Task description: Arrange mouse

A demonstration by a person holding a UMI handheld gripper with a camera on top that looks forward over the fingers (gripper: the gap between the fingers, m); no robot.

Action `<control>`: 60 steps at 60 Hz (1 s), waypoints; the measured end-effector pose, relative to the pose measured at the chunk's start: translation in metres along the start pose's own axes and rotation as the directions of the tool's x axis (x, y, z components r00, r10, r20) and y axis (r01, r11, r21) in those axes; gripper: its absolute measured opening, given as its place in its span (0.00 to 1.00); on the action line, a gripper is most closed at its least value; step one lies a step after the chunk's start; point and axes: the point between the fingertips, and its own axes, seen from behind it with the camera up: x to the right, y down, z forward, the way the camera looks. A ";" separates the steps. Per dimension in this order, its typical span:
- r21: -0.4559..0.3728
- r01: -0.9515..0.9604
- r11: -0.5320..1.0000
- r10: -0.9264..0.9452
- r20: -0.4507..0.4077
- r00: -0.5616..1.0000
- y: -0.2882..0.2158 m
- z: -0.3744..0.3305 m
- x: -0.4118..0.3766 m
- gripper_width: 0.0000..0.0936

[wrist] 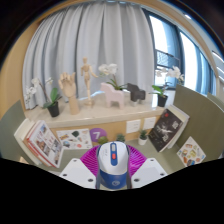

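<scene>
A white and blue computer mouse (112,163) with a red scroll wheel sits between my gripper's two fingers, its nose pointing away from me. The magenta pads (91,158) press against both of its sides. My gripper (112,165) is shut on the mouse and holds it above the light tabletop (120,135). The lower part of the fingers is hidden.
Beyond the fingers, a low shelf (100,112) carries wooden figures, a white horse model and potted plants in front of grey curtains. Books and magazines (42,142) lean left of the fingers and others (168,130) to the right. A purple card (97,133) lies on the table.
</scene>
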 end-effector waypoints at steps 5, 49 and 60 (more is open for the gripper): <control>-0.019 0.001 1.000 0.000 0.084 0.996 0.015 0.011 -0.078 0.37; -0.382 0.136 0.914 -0.077 0.164 0.983 0.290 0.074 -0.243 0.55; -0.255 0.068 0.964 -0.027 0.161 0.987 0.207 0.038 -0.245 0.83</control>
